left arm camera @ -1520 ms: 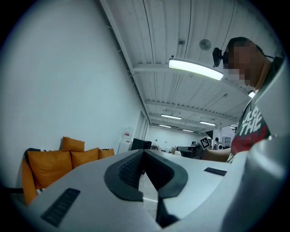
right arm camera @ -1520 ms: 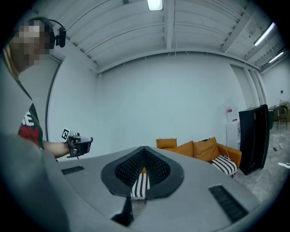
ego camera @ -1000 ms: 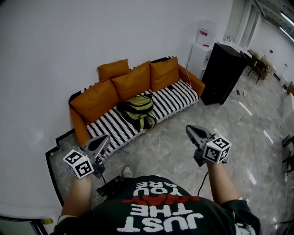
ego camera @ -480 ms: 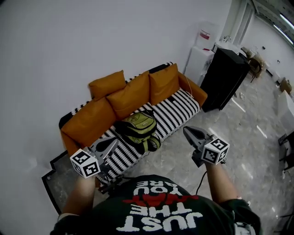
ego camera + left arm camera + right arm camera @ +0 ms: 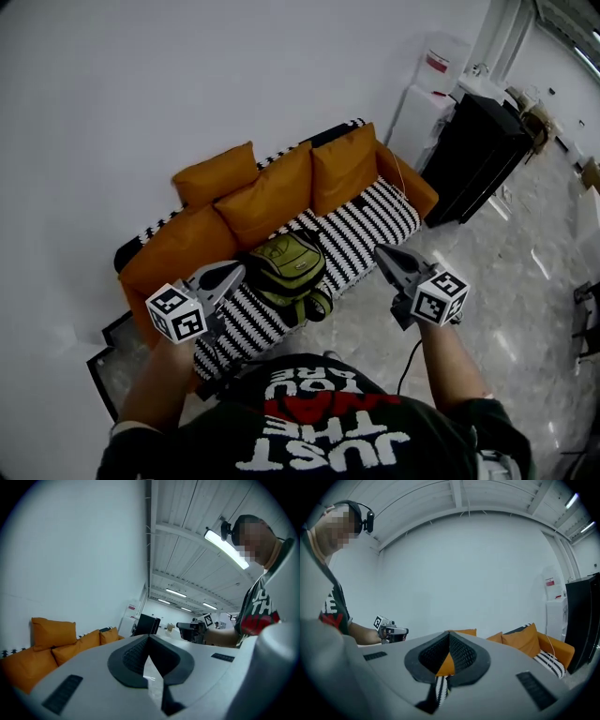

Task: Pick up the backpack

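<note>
An olive-green backpack (image 5: 289,270) lies on the black-and-white striped seat of an orange sofa (image 5: 375,217), in front of the cushions. My left gripper (image 5: 236,269) is shut and empty, its tip just left of the backpack in the head view and apart from it. My right gripper (image 5: 380,251) is over the seat's front edge to the right of the backpack, with its jaws together and nothing between them. The left gripper view shows its shut jaws (image 5: 149,637) and the right gripper (image 5: 192,626) beyond. The right gripper view looks past its jaws (image 5: 449,633) at cushions and stripes.
Three orange cushions (image 5: 267,192) lean on the sofa's back against a white wall. A black cabinet (image 5: 473,155) and a white unit (image 5: 427,94) stand right of the sofa. Grey marble floor (image 5: 525,309) spreads to the right; a dark mat (image 5: 108,352) lies by the sofa's left end.
Both grippers have travelled toward the sofa. The backpack and sofa sit nearer and lower in the head view. The jaws have stayed together.
</note>
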Tool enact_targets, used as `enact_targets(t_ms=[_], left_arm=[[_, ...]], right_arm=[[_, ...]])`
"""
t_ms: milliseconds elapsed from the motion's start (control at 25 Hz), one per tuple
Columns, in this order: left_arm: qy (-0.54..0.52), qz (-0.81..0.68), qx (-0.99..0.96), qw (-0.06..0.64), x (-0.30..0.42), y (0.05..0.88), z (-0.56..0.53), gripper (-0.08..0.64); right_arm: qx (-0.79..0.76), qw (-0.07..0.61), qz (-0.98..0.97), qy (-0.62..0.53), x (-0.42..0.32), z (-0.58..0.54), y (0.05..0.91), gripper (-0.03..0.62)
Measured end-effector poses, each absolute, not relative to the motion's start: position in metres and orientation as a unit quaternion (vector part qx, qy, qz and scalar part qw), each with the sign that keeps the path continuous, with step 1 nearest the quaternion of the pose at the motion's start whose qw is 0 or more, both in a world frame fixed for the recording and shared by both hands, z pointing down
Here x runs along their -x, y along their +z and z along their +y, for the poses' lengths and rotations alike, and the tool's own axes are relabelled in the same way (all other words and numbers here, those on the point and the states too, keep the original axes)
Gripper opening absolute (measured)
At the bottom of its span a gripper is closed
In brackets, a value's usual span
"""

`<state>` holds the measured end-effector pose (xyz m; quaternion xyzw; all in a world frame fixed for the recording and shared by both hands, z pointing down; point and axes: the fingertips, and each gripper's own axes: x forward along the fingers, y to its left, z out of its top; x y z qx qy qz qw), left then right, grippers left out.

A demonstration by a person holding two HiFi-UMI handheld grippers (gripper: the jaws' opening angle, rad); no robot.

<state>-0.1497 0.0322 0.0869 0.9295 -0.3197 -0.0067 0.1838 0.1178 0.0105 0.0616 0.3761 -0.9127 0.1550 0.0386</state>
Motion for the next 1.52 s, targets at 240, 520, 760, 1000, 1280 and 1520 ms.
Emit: enact_targets(t_ms=[240,520,760,1000,1280,1520], left_arm=[[0.008,-0.386,-0.897,0.215,0.12,0.118,0.004,0.009],[0.038,-0.42,-0.866,0.27,0.104,0.215,-0.019,0.009],[0.048,-0.405,-0.847,0.342,0.109,0.347,-0.016,0.009],[0.093,-0.384,-0.83,0.393,0.107,0.488,-0.001,0.009],[0.163,-0.342,-0.803,0.46,0.074,0.628,0.034,0.015],[0.175,-0.316,-0.783,0.506,0.045,0.682,0.055,0.198]], right_arm=[[-0.302,0.069,-0.937,0.16,-0.128,-0.05,0.099,0.028],[-0.261,0.104,-0.946,0.163,-0.108,-0.102,0.183,0.028],[-0.266,0.129,-0.937,0.189,-0.083,-0.096,0.293,0.028],[-0.284,0.152,-0.916,0.24,-0.078,-0.073,0.411,0.028],[-0.278,0.185,-0.901,0.276,-0.084,-0.047,0.503,0.028],[-0.277,0.2,-0.89,0.302,-0.094,-0.019,0.55,0.028]])
